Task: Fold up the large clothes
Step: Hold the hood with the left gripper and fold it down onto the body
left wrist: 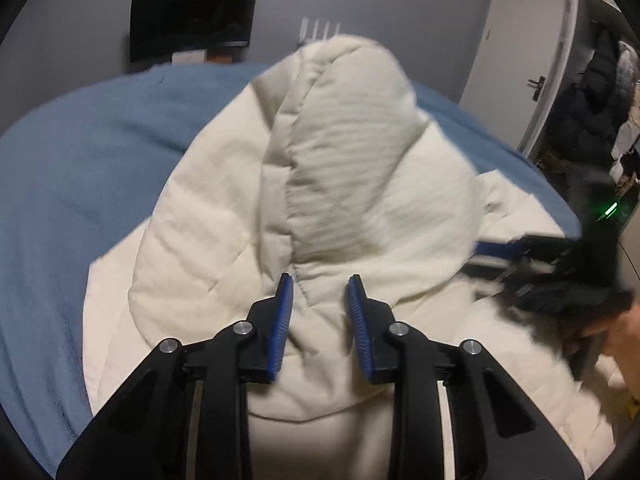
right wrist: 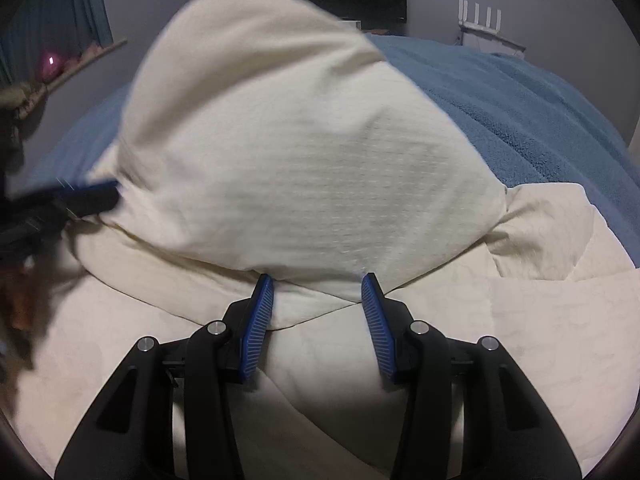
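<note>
On the bed covered with a blue fleece blanket lies the cream quilted padded coat, spread flat, its hood lifted and arching away from both cameras. Left tool stands part-open astride the hood's base seam, pads not visibly pressing cloth; right tool likewise part-open over the hood's lower edge, holding nothing. Judgement: both are stationed at the collar to turn the hood onto the body. Coat's long axis runs toward the far wall, hood end farthest
</note>
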The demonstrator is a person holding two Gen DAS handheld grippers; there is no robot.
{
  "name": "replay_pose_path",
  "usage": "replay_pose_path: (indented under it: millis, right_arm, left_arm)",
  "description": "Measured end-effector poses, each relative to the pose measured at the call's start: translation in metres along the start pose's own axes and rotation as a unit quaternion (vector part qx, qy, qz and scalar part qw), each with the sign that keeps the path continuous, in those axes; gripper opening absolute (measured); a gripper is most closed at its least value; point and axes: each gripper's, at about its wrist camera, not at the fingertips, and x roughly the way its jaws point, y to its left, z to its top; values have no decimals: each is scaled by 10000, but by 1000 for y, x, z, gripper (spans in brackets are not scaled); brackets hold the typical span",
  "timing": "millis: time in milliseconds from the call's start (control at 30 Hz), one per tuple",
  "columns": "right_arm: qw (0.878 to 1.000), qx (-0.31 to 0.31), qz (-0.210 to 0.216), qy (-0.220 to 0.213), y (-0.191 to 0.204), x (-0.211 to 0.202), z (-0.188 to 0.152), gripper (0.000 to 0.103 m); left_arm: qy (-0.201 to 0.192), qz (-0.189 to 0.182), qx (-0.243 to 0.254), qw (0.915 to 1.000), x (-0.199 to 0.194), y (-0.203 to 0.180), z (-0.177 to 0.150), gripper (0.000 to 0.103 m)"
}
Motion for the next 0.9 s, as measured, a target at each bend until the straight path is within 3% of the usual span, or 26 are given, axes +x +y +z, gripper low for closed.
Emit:
replay_pose_path:
  millis: [133,233,367,533,700,900]
  right_arm:
    - [9970,342,-237,-645,-17,-24,20,43]
    - [9961,418,-687,-367,-28,-6,31,43]
    - [9954,483,-788,239,-35,32,30,43]
    - [9943,485,-890,320,-37,42,29,43]
    - [9949,600,-770,236,-20,6,19,44]
    - [9995,52,-320,48,25,-33,-2,44]
  left_arm:
    - [66,-89,-40,9999,5,7,-6,29]
    - [131,-96,-54,9999,10,9,-10,29]
    - [155,-119,2,9998,14,7,-8,29]
    - [195,-36,110,9997,19,5,-7,29]
    - [181,-24,109,9998,19,5,-7,29]
    - [150,22,141,9998,18,2,-9,29]
